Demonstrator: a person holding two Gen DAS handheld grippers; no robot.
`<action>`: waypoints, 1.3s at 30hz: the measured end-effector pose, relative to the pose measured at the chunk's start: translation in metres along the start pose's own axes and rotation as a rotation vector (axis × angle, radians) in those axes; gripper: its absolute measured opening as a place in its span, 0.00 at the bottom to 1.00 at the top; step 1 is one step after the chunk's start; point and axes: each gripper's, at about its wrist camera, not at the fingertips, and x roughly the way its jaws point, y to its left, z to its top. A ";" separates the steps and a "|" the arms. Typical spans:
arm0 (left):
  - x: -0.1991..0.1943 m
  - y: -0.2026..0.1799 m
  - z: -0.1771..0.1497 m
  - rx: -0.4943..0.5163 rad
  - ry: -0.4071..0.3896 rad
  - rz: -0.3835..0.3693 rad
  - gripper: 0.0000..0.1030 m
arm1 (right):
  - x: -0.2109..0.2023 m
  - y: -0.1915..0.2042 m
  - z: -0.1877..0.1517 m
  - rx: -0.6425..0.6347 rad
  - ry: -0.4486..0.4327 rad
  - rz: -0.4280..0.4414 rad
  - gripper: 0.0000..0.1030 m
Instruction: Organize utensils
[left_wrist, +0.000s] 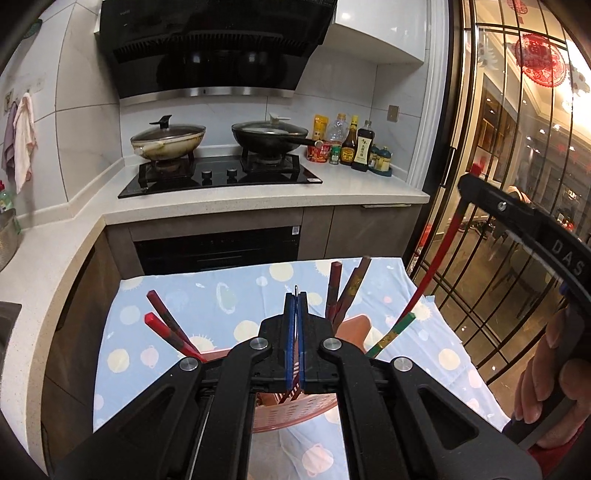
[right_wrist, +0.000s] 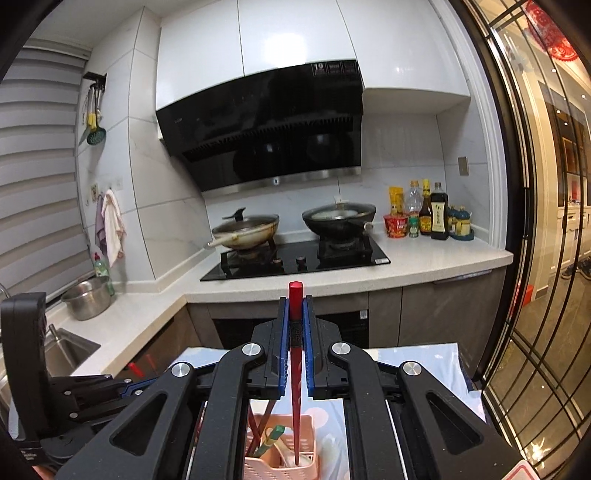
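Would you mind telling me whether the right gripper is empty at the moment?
No, the right gripper is clamped on a red chopstick standing upright above the pink basket.

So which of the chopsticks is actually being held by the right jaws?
The plain red chopstick, upright between the right gripper's jaws, its tip in the pink basket. The others lean loose in it.

table (left_wrist: 207, 295) | patterned blue cloth cover | pink basket (left_wrist: 295, 413) on it
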 end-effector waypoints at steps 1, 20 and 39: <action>0.003 0.000 -0.001 -0.001 0.006 0.002 0.01 | 0.005 0.001 -0.003 -0.003 0.015 0.002 0.06; -0.009 0.003 -0.010 0.002 -0.023 0.101 0.47 | -0.008 0.005 -0.020 -0.014 0.025 0.002 0.25; -0.078 -0.008 -0.072 0.022 -0.045 0.192 0.61 | -0.085 0.022 -0.095 -0.040 0.114 0.010 0.36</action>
